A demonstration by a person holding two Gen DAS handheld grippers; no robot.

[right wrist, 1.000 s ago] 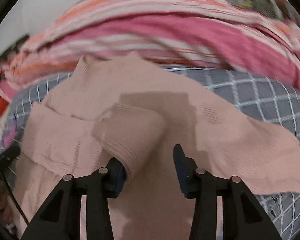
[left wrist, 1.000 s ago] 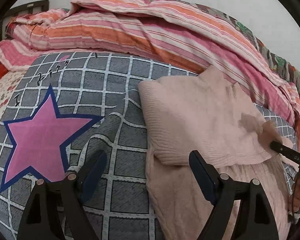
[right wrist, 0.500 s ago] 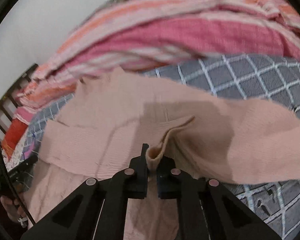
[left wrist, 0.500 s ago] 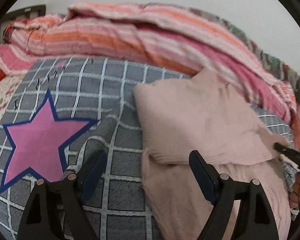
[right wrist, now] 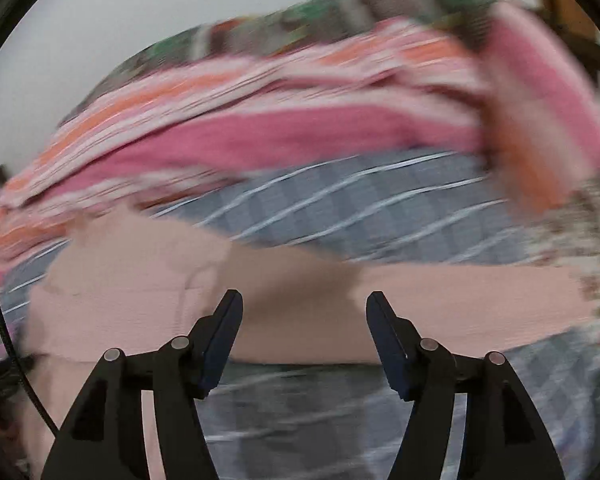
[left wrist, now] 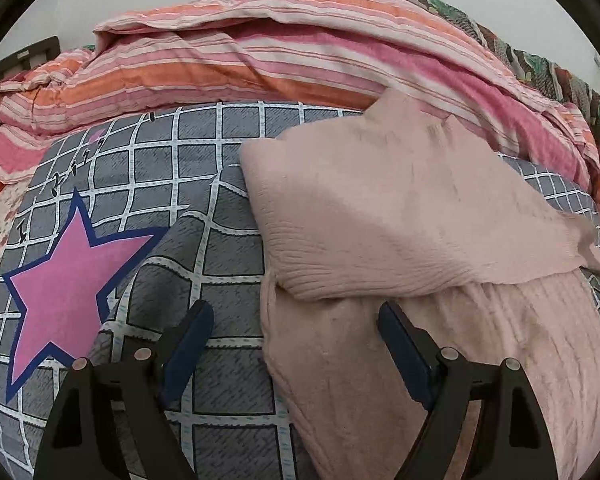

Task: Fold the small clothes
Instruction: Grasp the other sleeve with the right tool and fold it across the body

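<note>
A pale pink knitted sweater (left wrist: pixel 400 220) lies on a grey checked bedsheet (left wrist: pixel 220 152), with one part folded across its body. My left gripper (left wrist: pixel 296 328) is open and empty, low over the sweater's left edge. In the blurred right wrist view my right gripper (right wrist: pixel 304 312) is open and empty above the sweater (right wrist: pixel 140 300), with a sleeve (right wrist: pixel 460 300) stretched out to the right.
A striped pink and orange quilt (left wrist: pixel 280 52) is piled along the back of the bed. A pink star (left wrist: pixel 64 276) is printed on the sheet at the left. A dark wooden headboard (left wrist: pixel 24 56) shows at the far left.
My right gripper, shut on a pinch of the sweater half a second ago, has opened, let go and swung to the right. My left gripper has stayed open.
</note>
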